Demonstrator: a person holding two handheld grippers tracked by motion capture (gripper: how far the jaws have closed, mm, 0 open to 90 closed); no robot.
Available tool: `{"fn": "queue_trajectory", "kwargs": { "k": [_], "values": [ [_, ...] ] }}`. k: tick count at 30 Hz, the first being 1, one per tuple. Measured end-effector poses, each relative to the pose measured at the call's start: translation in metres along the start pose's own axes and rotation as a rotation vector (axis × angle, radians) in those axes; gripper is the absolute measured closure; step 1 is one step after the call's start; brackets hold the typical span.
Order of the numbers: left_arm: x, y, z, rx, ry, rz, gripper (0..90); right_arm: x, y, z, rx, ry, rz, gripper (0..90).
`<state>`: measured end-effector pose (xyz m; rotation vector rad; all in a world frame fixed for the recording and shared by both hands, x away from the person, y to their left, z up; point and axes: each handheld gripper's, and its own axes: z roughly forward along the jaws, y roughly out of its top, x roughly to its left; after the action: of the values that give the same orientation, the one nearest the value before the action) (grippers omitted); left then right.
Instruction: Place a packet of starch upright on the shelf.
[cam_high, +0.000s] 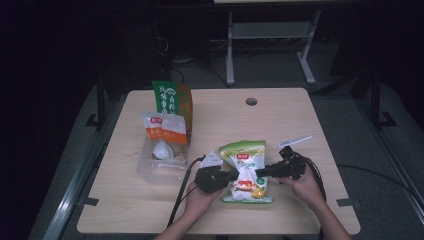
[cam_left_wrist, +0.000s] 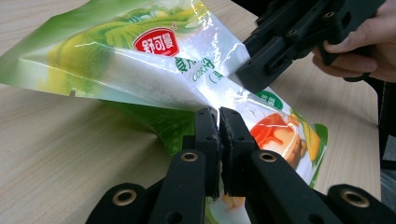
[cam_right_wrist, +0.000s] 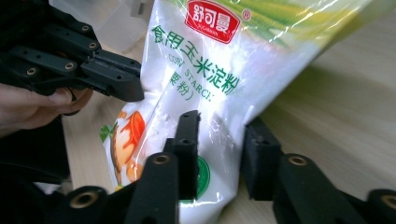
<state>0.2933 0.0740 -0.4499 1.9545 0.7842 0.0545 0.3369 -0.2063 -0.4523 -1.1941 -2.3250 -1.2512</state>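
Left gripper (cam_left_wrist: 218, 122) pinches the starch bag (cam_left_wrist: 154, 60) (firmly); right gripper (cam_right_wrist: 223, 135) straddles it, jaws apart, ready to clamp next.

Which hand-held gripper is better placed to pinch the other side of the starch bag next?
Right. The right hand-held gripper stands open astride the corn starch bag, pads not yet pressing. The left hand-held gripper is already shut on the bag's edge.
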Motion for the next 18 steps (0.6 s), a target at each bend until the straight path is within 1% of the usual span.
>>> {"fn": "queue_trajectory", "kwargs": {
  "k": [3, 4, 5, 6, 7, 8, 9, 10, 11, 13, 15, 16, 18],
  "values": [
    [0.001, 0.000, 0.000, 0.003, -0.001, 0.002, 86.8, -0.002, 0.004, 0.008, 0.020, 0.034, 0.020, 64.5],
    [0.001, 0.000, 0.000, 0.004, -0.003, 0.002, 86.8, -0.002, 0.006, 0.009, 0.028, 0.031, 0.020, 67.2],
    [0.002, 0.000, 0.000, 0.005, -0.006, 0.001, 86.6, -0.002, 0.008, 0.010, 0.035, 0.022, 0.021, 72.2],
    [0.002, 0.000, -0.001, 0.001, -0.009, -0.003, 85.6, -0.001, 0.010, 0.009, 0.042, 0.008, 0.017, 79.5],
    [0.003, -0.001, -0.002, -0.002, -0.016, -0.008, 84.6, 0.000, 0.010, 0.009, 0.043, 0.003, 0.008, 82.7],
    [0.005, -0.002, -0.003, -0.007, -0.033, -0.020, 82.3, 0.001, 0.011, 0.008, 0.046, -0.001, 0.001, 85.0],
    [0.006, -0.002, -0.004, -0.009, -0.041, -0.030, 76.9, 0.003, 0.010, 0.007, 0.044, -0.014, -0.019, 85.6],
    [0.007, -0.002, -0.004, -0.006, -0.051, -0.046, 70.2, 0.006, 0.010, 0.006, 0.039, -0.023, -0.027, 85.9],
    [0.007, -0.002, -0.005, -0.004, -0.051, -0.062, 62.4, 0.009, 0.009, 0.004, 0.028, -0.030, -0.039, 86.3],
    [0.009, -0.003, -0.006, -0.009, -0.049, -0.077, 50.4, 0.015, 0.008, 0.000, -0.006, -0.033, -0.074, 86.8],
    [0.011, -0.003, -0.007, -0.015, -0.067, -0.106, 42.0, 0.024, 0.008, -0.006, -0.046, -0.037, -0.122, 87.1],
    [0.012, -0.003, -0.007, -0.024, -0.079, -0.121, 39.6, 0.029, 0.008, -0.008, -0.059, -0.039, -0.146, 87.1],
    [0.014, -0.001, -0.008, -0.045, -0.111, -0.146, 38.8, 0.037, 0.009, -0.012, -0.076, -0.037, -0.189, 87.1]
  ]
}}
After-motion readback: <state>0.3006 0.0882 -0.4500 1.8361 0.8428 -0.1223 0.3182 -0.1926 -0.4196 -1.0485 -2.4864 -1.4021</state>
